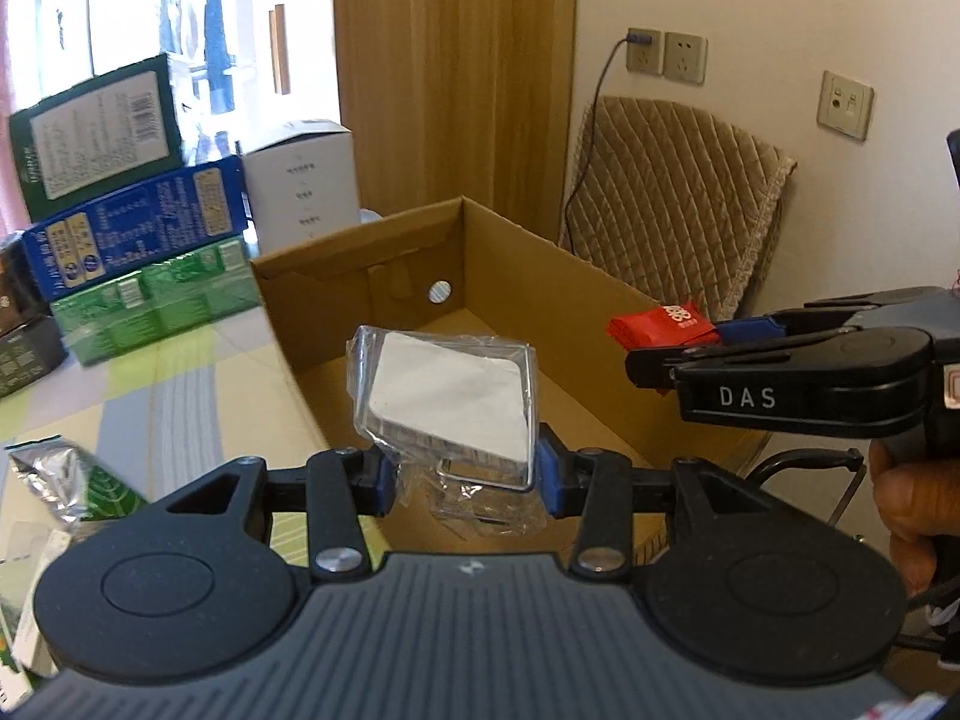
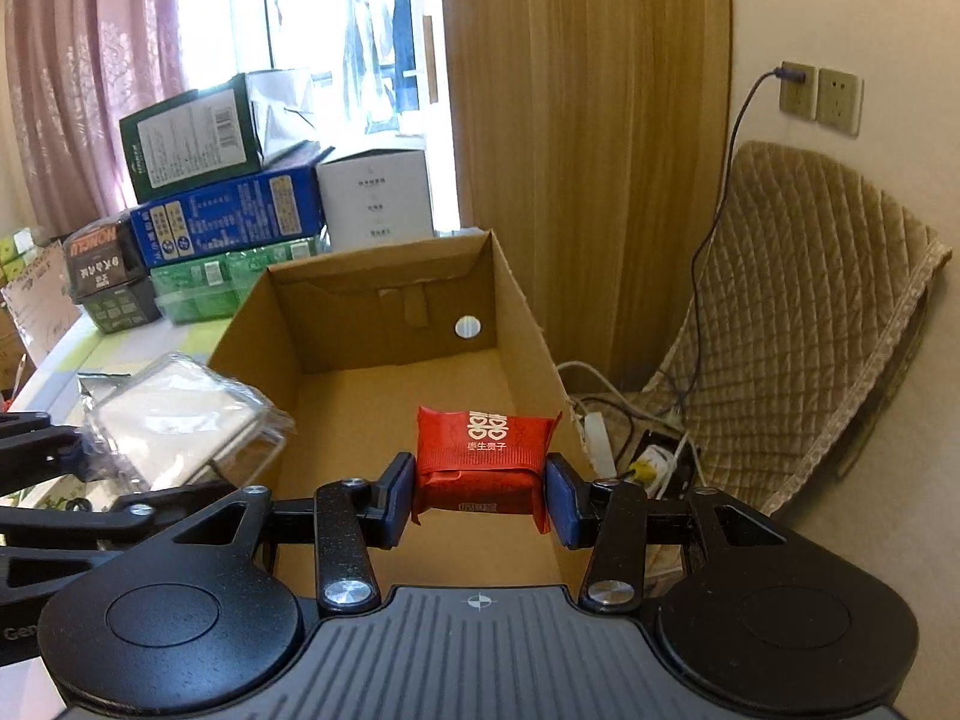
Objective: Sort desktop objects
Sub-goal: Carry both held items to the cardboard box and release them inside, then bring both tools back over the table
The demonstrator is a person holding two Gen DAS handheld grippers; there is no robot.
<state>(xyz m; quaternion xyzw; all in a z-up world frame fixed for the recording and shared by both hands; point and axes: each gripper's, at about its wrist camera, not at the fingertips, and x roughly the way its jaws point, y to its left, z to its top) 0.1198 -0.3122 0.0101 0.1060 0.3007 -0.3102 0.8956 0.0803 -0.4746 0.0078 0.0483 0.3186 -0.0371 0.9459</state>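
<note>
Clamping red packet (image 2: 483, 456) between right jaws over cardboard box (image 2: 384, 408).

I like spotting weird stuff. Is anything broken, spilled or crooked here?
Nothing is spilled or broken. The green box topping the stack sits tilted. The cardboard box is empty, while each hand-held gripper holds a packet over it.

Box labels (image 1: 144, 222) blurred, unreadable

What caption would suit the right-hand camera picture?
Right gripper holds a red packet over an open cardboard box.
</note>
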